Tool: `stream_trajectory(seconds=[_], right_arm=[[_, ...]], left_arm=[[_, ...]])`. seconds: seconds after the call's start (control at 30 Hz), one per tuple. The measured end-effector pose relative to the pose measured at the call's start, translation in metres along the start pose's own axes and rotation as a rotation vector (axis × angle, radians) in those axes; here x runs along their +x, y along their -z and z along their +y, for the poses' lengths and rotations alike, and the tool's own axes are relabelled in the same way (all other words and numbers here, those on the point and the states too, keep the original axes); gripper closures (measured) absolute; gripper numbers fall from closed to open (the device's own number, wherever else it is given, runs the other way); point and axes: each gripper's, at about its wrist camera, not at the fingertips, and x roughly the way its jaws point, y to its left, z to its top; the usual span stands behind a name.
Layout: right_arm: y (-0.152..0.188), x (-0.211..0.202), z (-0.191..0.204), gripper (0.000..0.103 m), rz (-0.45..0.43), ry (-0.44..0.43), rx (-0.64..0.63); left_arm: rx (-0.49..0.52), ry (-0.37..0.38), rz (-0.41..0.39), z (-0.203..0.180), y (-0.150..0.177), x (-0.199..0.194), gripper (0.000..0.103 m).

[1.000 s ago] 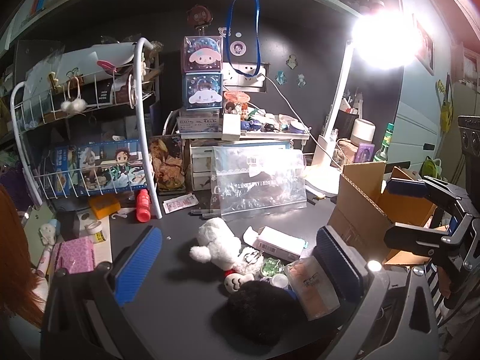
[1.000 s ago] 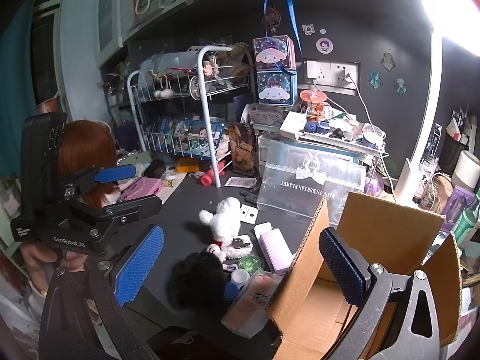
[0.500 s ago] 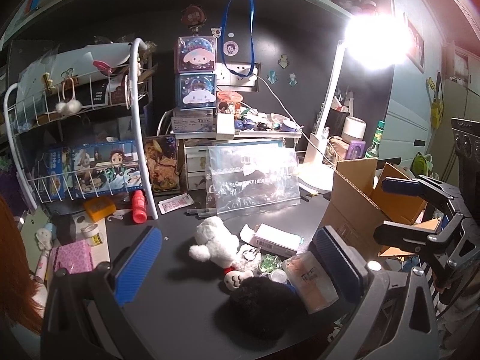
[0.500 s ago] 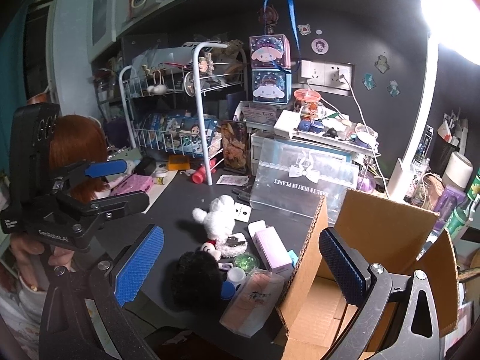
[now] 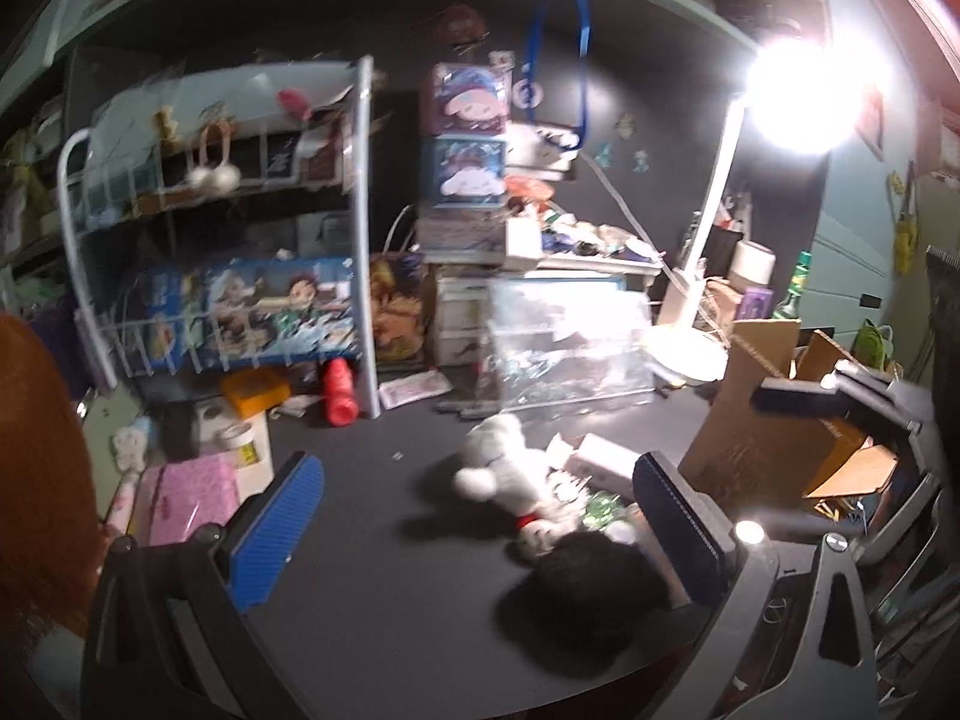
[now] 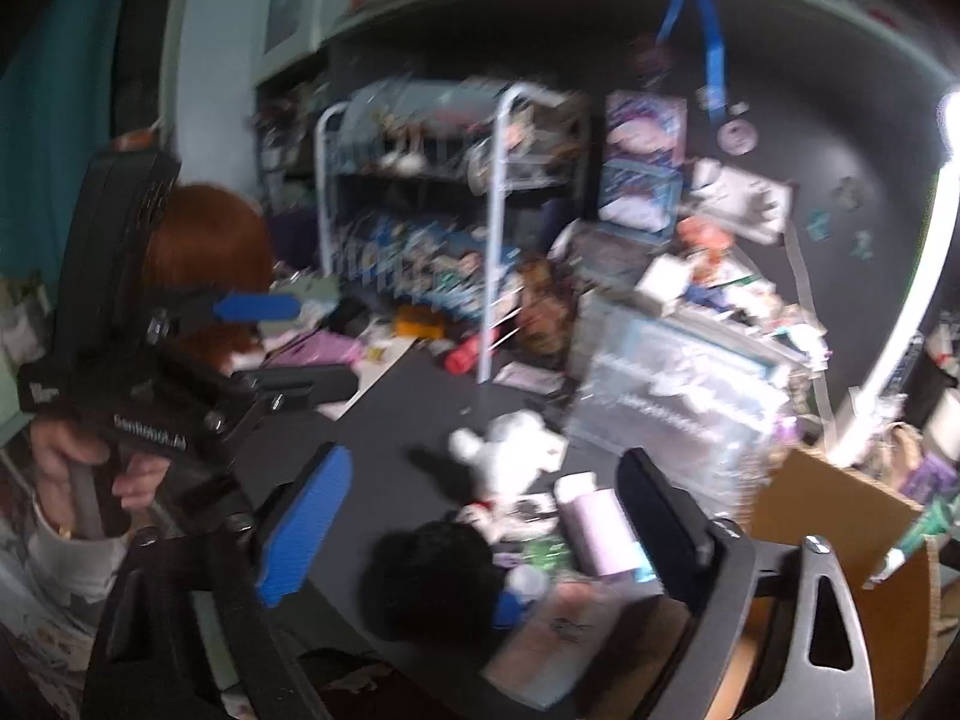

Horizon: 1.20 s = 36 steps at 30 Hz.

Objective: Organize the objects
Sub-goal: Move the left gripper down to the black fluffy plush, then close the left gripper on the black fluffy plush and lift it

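Objects lie heaped on the dark desk just left of the cardboard box, which by its open flaps looks the likely place for them. Largest of the heap is the white plush, soft and light; it should squash under the pads, so its body is the best place to pinch. The black fluffy ball beside it, nearest the cameras, probably handles the same. The pale pink carton looks stiff and light, best taken across its narrow sides. The flat packet seems limp and may slip.

The left gripper stands wide and bare above the plush and ball. The right gripper is closing from wide, the heap framed between its jaws but nothing pressed.
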Motion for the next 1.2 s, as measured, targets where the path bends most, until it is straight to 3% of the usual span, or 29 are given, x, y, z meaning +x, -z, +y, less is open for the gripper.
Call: stream_trajectory(seconds=[0.33,0.5,0.63,0.77,0.9,1.03,1.2], right_arm=[[0.049,0.067,0.023,0.017,0.162,-0.158,0.107],[0.087,0.096,0.014,0.017,0.239,-0.088,0.186],[0.103,0.109,0.010,0.020,0.257,0.027,0.144],[0.110,0.119,0.008,0.023,0.272,0.013,0.125],[0.109,0.120,0.015,0.038,0.263,0.011,0.071],[0.107,0.122,0.020,0.045,0.244,0.017,0.036],[0.103,0.116,0.022,0.048,0.212,-0.011,0.026]], left_arm=[[0.004,-0.036,0.088,0.023,0.032,0.024,0.001],[-0.022,-0.013,0.132,0.028,0.049,0.038,0.001],[-0.003,0.001,0.160,0.025,0.059,0.049,0.000],[0.002,0.037,0.194,0.023,0.065,0.059,0.001],[0.030,0.057,0.217,0.015,0.071,0.068,0.001],[0.050,0.160,0.244,0.004,0.074,0.079,0.001],[0.063,0.298,0.290,-0.014,0.075,0.101,0.001]])
